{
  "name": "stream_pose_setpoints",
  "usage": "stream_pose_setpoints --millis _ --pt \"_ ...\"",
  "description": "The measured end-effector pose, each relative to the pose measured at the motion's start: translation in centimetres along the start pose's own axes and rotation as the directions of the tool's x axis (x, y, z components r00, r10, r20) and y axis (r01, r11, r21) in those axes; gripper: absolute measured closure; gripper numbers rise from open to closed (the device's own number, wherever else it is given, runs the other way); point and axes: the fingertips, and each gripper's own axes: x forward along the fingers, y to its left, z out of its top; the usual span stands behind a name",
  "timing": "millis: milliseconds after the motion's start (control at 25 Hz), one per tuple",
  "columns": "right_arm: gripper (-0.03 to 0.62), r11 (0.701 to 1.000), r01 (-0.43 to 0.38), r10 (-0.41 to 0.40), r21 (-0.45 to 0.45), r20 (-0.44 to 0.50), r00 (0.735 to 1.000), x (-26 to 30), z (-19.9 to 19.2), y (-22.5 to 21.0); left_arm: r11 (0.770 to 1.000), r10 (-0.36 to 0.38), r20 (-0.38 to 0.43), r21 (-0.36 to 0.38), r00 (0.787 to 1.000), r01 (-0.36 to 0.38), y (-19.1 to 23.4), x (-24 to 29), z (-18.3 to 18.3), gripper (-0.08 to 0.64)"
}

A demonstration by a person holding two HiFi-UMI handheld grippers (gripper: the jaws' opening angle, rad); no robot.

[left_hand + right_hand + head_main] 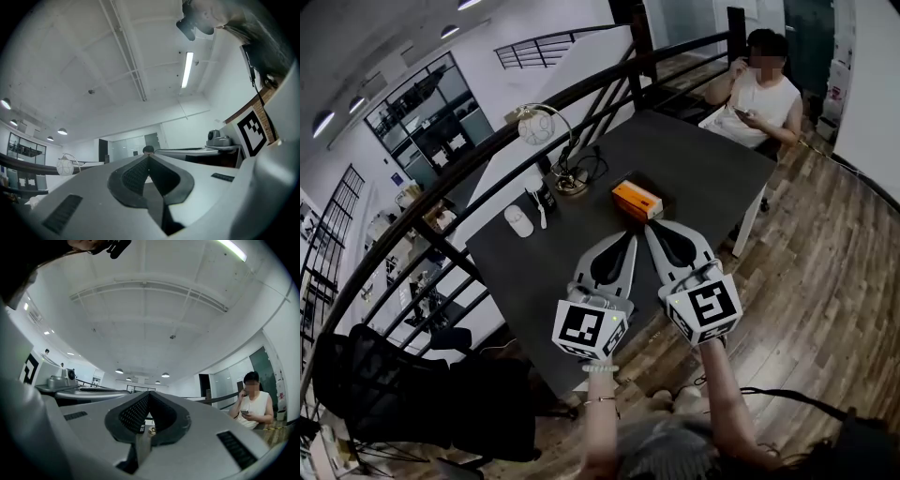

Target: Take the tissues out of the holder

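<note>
In the head view an orange tissue holder (637,200) lies on the dark table (581,272), near its middle. My left gripper (630,235) and right gripper (650,225) are held side by side just short of the holder, tips pointing at it and touching nothing. Both are shut with nothing between the jaws. The left gripper view shows that gripper (148,155) tilted up toward the ceiling, tips pressed together. My right gripper (149,393) stands the same way in the right gripper view. The holder is hidden in both gripper views.
A globe lamp (542,127) on a brass base, a dark cup (546,195) and a white mouse (518,221) sit at the table's left edge by the railing. A person (759,89) sits at the far end. A black chair (412,394) stands at lower left.
</note>
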Motion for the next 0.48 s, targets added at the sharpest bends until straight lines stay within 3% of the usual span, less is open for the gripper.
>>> stream_pose_setpoints --millis 200,480 --pt "0.580 0.999 0.036 -0.035 0.029 -0.031 0.999 -0.3 -2.2 -0.2 1.000 -0.006 -0.012 -0.001 1.000 0.006 1.2 0.4 -1.0 0.552" --pt "0.578 0.992 0.079 -0.070 0.100 -0.090 0.993 0.7 -4.8 -3.3 1.000 -0.010 -0.091 -0.024 0.996 0.008 2.3 0.4 -4.2 0.552"
